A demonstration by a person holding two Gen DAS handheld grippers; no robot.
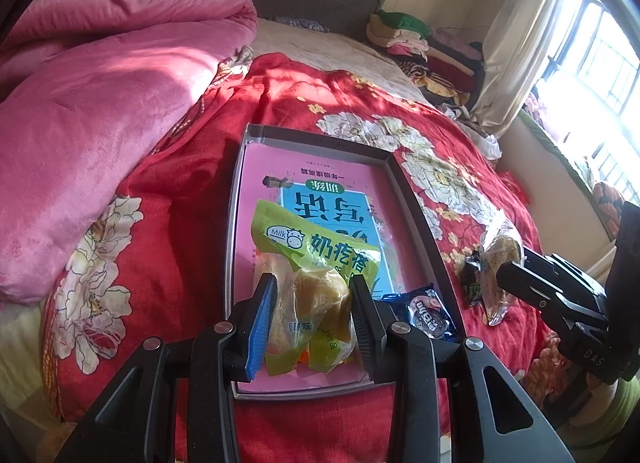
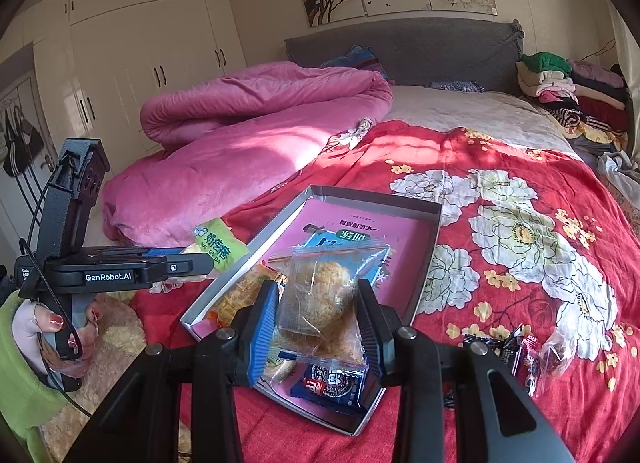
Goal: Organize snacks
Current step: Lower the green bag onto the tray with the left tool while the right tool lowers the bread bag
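Note:
My left gripper [image 1: 312,295] is shut on a green milk-snack packet [image 1: 316,259] and holds it over the grey box lid [image 1: 416,199], which has a pink book inside. My right gripper [image 2: 318,303] is shut on a clear bag with a fluffy cake [image 2: 324,295], held above the same lid [image 2: 434,231]. A blue cookie packet [image 1: 428,311] lies in the lid's near corner; it also shows in the right wrist view [image 2: 332,383]. The right gripper [image 1: 516,279] with its bag shows at the right of the left wrist view. The left gripper [image 2: 200,259] shows at the left of the right wrist view.
The lid rests on a red floral bedspread [image 2: 520,231]. A pink quilt [image 2: 248,135] is bunched at the left. Dark snack wrappers [image 2: 520,351] lie on the spread at the right. Folded clothes [image 2: 568,91] are stacked by the headboard. More packets [image 2: 236,295] lie in the lid.

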